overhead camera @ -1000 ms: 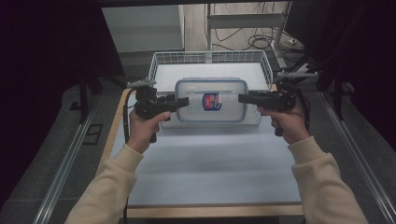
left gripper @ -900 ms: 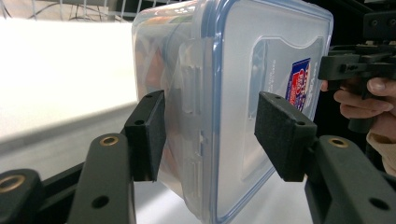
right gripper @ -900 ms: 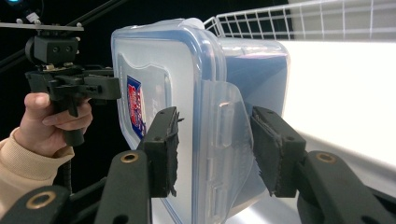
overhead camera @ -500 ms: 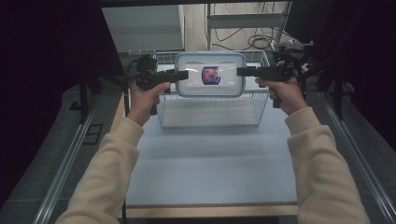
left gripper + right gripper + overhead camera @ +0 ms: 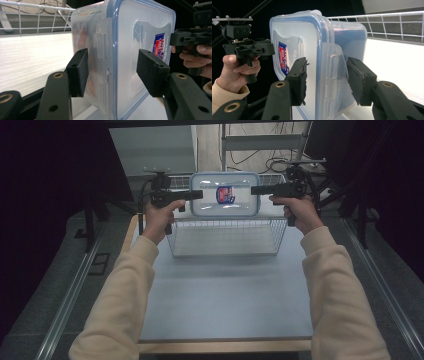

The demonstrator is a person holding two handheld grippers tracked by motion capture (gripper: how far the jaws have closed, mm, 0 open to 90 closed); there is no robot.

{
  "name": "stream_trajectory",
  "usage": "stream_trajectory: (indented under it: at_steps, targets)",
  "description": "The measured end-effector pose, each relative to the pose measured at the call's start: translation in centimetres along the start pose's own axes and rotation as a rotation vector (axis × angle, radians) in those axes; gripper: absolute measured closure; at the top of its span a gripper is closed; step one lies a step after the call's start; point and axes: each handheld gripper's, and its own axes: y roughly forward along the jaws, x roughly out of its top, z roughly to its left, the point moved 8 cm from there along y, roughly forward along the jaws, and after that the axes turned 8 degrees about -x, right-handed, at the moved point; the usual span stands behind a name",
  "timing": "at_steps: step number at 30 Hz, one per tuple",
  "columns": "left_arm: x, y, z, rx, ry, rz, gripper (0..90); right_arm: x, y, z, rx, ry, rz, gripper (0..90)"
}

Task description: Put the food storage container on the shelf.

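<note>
Clear lidded container (image 5: pixel 225 194) now lifted higher than a second ago, above the wire basket (image 5: pixel 227 236) on the tabletop (image 5: pixel 220 295), left tongs (image 5: pixel 198 194) and right tongs (image 5: pixel 255 190) each clamped on an opposite end, lid upward.

i see a pale blue desk (image 5: pixel 225 290) with a wooden edge, grey floor (image 5: pixel 50 270) either side, dark curtains (image 5: pixel 55 165), and cables (image 5: pixel 280 165) behind.

Table (image 5: pixel 225 310): pale blue top, wood edge. Wire basket (image 5: pixel 226 236) sits at far end, rest bare.
</note>
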Motion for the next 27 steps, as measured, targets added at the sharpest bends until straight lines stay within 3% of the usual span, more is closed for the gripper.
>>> stream_trajectory:
  at_steps: [4,11,15,20,24,25,27]
  targets:
    - [0.5,0.3,0.6,-0.019,-0.057,0.001,44.4,0.3,0.3,-0.2,-0.019,0.021,0.003,50.5]
    - [0.9,1.1,1.2,-0.021,-0.094,0.014,42.6,0.6,0.9,-1.0,-0.038,0.062,0.004,47.8]
    - [1.2,1.6,2.0,-0.038,-0.151,-0.014,41.3,0.9,1.5,-1.7,-0.044,0.118,0.014,47.1]
    - [1.3,2.0,2.7,-0.048,-0.175,-0.021,39.1,1.0,1.9,-2.1,-0.05,0.149,0.019,45.6]
    - [1.3,2.5,3.3,-0.044,-0.196,-0.026,37.1,1.0,2.1,-2.3,-0.104,0.146,0.017,40.7]
    - [1.1,2.8,3.5,-0.034,-0.199,-0.024,36.9,0.8,2.5,-2.5,-0.173,0.123,0.04,33.5]
    - [1.0,3.0,3.7,-0.043,-0.218,-0.031,34.6,0.7,2.7,-2.5,-0.182,0.129,0.041,33.5]
